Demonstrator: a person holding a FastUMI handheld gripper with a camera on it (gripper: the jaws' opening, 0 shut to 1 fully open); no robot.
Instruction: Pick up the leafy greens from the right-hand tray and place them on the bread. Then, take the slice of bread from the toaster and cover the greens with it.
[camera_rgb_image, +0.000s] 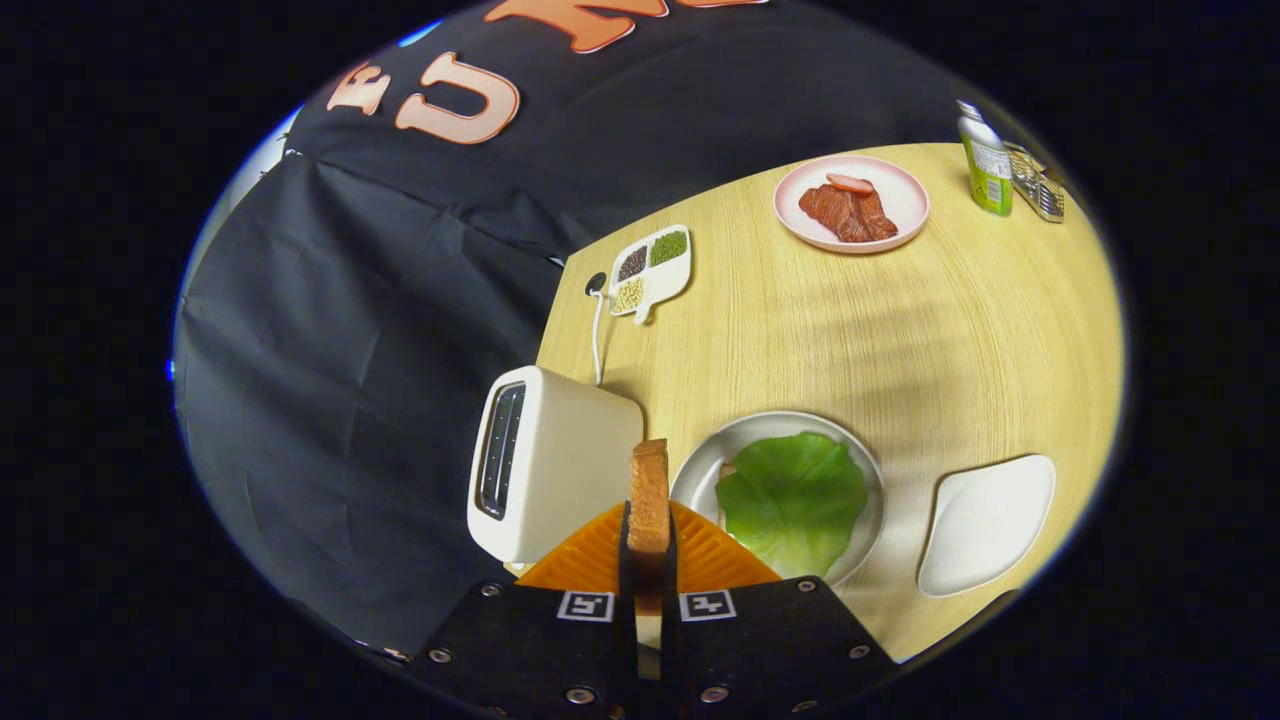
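Note:
A slice of toasted bread (650, 495) stands on edge between my two orange fingers (590, 555), and my gripper (648, 548) is shut on it. The white toaster (548, 460) stands just to the left of the fingers, its slot facing left. Just right of the fingers sits a grey round plate (700, 470) with a green leaf (793, 495) lying flat in it. A corner of the lower bread (727, 470) peeks out from under the leaf. The held slice is above the table, between toaster and plate.
An empty white tray (985, 522) lies right of the plate. Farther off are a pink plate with meat (852, 203), a white divided dish of grains (652, 270), a green bottle (986, 160) and a metal rack (1037, 182). The toaster's cord (598, 335) runs to the table's left edge.

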